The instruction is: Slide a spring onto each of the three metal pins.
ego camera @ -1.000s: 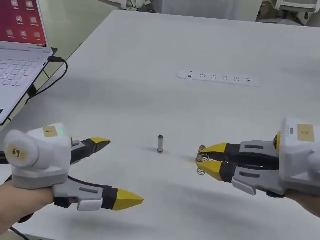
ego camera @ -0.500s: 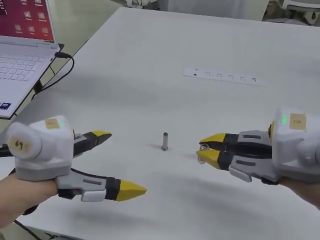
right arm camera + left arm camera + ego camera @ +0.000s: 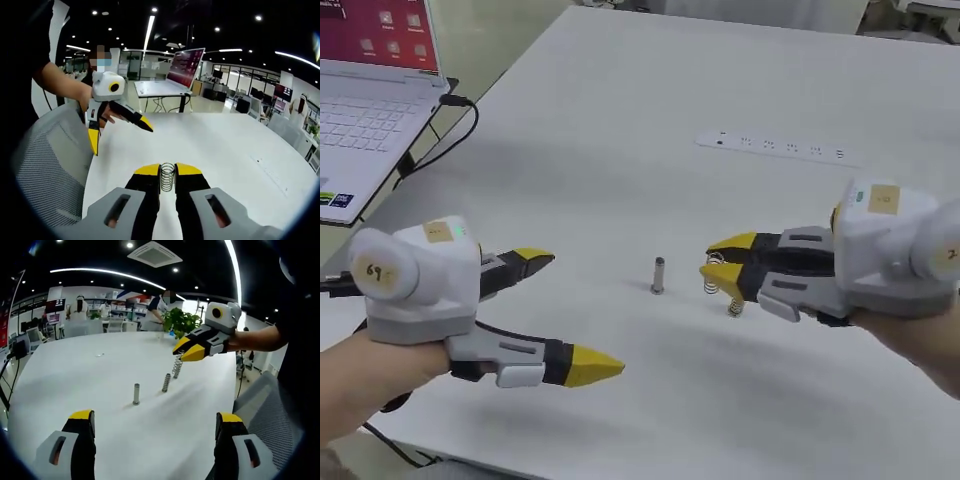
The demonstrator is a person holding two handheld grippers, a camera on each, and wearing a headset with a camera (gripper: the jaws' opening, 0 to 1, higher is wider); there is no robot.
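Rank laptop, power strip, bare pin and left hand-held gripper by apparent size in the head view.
1. left hand-held gripper and laptop: comparable. The gripper is nearer and the frame crops the laptop, so they are unranked.
2. power strip.
3. bare pin.

White table, matte, w/ a white power strip lying flat on its far right part. Open laptop just off table's left edge, red screen, white keys; black cable plugged into its right side, loops down past the edge. Left gripper view: green plant beyond table's far end, ppl at desks in bg. Right gripper view: grey mesh chair at left
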